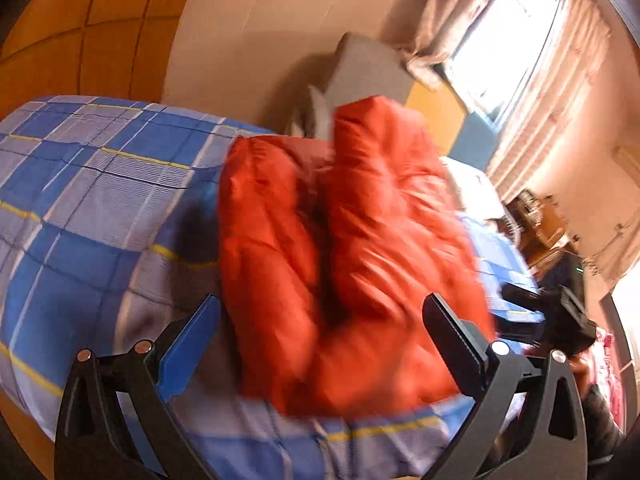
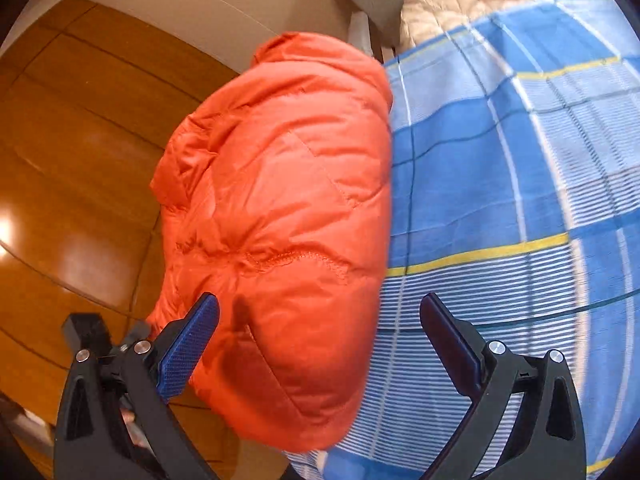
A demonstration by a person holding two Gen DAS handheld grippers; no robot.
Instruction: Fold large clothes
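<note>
An orange puffy jacket lies folded in a thick bundle on a bed with a blue checked cover. My left gripper is open and empty, its fingers spread just in front of the jacket's near end. In the right wrist view the jacket lies at the edge of the bed cover, partly overhanging the floor side. My right gripper is open and empty, close above the jacket's near end. The other gripper shows at the right of the left wrist view.
A wooden floor lies beside the bed. A grey pillow and a beige quilt sit at the head of the bed. A curtained window and a cluttered wooden table stand beyond.
</note>
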